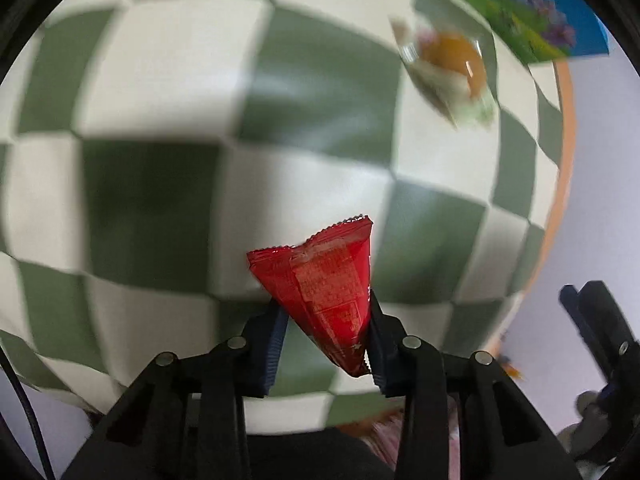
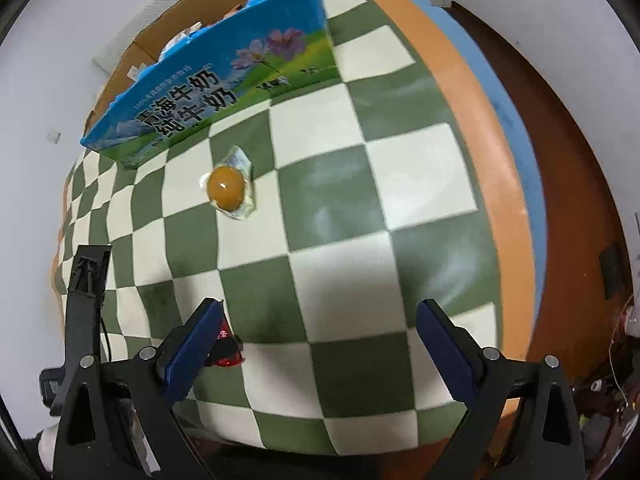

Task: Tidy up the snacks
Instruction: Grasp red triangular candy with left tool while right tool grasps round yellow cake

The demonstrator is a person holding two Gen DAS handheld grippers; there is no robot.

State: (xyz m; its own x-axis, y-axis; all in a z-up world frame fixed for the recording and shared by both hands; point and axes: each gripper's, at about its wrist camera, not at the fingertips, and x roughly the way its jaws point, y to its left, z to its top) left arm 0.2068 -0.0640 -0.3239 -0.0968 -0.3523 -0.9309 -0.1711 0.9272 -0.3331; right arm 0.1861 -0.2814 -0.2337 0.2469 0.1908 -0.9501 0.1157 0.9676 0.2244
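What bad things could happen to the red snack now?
1. The left gripper pinches only the narrow end of the red snack packet, so it might slip out.
2. Squeezing could crush what is inside.
3. The orange jelly cup lies between it and the blue milk box and might get bumped.

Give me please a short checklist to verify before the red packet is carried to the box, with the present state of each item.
1. Left gripper shut on the red snack packet: ok, both pads press its sides.
2. Packet held securely: cannot tell; it is pinched near its narrow end and sits tilted.
3. Right gripper free: ok, its jaws stand wide with nothing between them.
4. Blue milk carton box open on top to receive snacks: ok, its top is cut away.
5. Way to the box clear: not ok, the wrapped orange snack lies on the checked cloth just before it.
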